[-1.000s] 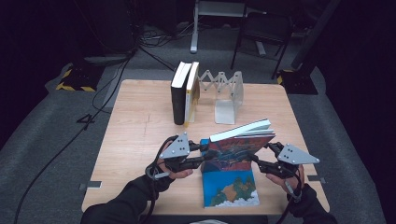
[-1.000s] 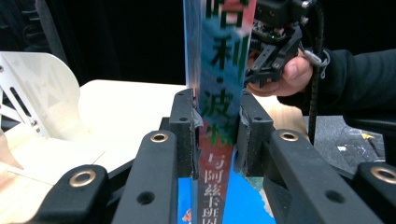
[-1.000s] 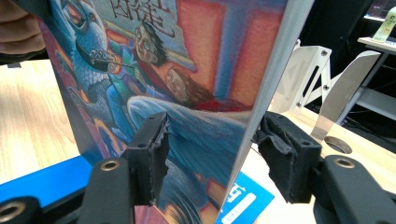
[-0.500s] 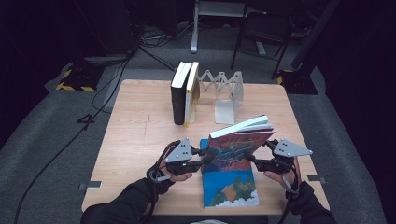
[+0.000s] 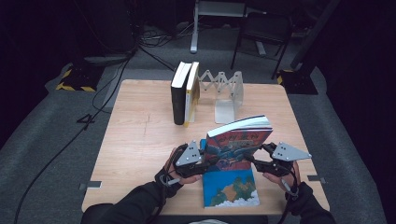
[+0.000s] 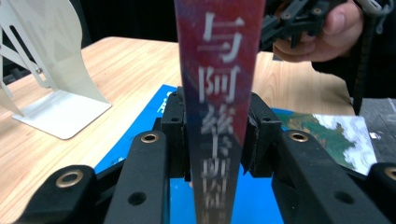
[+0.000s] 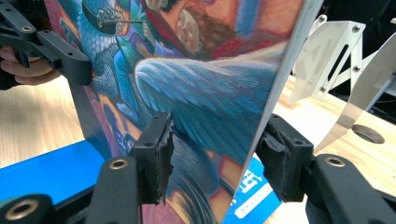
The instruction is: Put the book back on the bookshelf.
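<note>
While both grippers meet at the near middle of the table (image 5: 140, 135), the left gripper (image 5: 198, 163) clamps the spine end of the colourful book (image 5: 238, 142); in the left gripper view its jaws sit tight on both sides of the red spine (image 6: 219, 93), having just eased open a little with the book between them. The right gripper (image 5: 261, 163) takes the opposite, page-edge end. Its own view shows the front cover (image 7: 196, 84) and the white page edge between its jaws; the left pad (image 7: 161, 154) is close to the cover, the right pad (image 7: 278, 158) stands just beside the page edge. Whether either presses I cannot tell. These jaws have just been closing around the book.

High view: the book stands upright on its long edge, tilted slightly, over the far end of a blue flat book (image 5: 231, 189) lying at the near table edge. Contact between the two is unclear.

The left gripper view reads Chinese characters on the spine, not legible from above, and shows the person's right hand (image 6: 322, 32) beyond. The right gripper view shows cover art detail and the left gripper's jaw on the far end.

Farther back: two upright books (image 5: 184, 93), black and yellow-white, against a white folding bookend rack (image 5: 226, 93), well apart from the held book.
</note>
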Tool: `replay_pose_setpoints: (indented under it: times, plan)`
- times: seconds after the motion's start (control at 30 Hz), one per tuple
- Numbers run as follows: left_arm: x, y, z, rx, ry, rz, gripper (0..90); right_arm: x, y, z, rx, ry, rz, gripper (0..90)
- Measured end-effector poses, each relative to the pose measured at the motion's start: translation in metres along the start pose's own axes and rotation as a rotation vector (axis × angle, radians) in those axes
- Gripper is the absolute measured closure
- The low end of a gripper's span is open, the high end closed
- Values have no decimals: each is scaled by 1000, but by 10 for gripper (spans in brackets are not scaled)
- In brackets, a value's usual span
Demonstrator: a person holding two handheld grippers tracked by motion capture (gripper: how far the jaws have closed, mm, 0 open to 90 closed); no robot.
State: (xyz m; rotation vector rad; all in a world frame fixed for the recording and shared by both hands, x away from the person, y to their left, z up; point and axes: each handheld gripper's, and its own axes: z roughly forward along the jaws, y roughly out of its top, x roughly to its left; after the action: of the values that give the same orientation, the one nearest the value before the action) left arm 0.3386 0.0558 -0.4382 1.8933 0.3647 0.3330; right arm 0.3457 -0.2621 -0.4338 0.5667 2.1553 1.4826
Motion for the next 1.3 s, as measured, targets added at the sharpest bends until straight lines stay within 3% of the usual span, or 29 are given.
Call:
replay_pose_setpoints:
  times: [0.23, 0.53, 0.7, 0.77, 0.97, 1.1, 1.17, 1.3]
  plan:
    - [5, 12, 7, -68, -15, -17, 632, 1, 0, 0, -18, -16, 1, 472]
    - [9, 30, 4, -104, -33, -1, 643, 0, 2, 0, -18, -15, 1, 471]
    - [9, 39, 6, -112, -39, 22, 660, 1, 3, 0, -22, -15, 2, 467]
    - [10, 41, 7, -107, -61, 28, 692, 1, 3, 0, -21, -19, 3, 456]
    - [9, 43, 8, -99, -39, 18, 727, 0, 3, 1, -19, -24, 10, 415]
    - [9, 44, 8, -85, -13, 16, 729, -2, 0, -2, 7, -26, 22, 373]
    - [12, 44, 9, -88, 3, 2, 729, -5, -5, -7, 46, -47, 30, 365]
    - [19, 44, 8, -101, -2, -16, 732, -12, -10, -13, 108, -70, 63, 359]
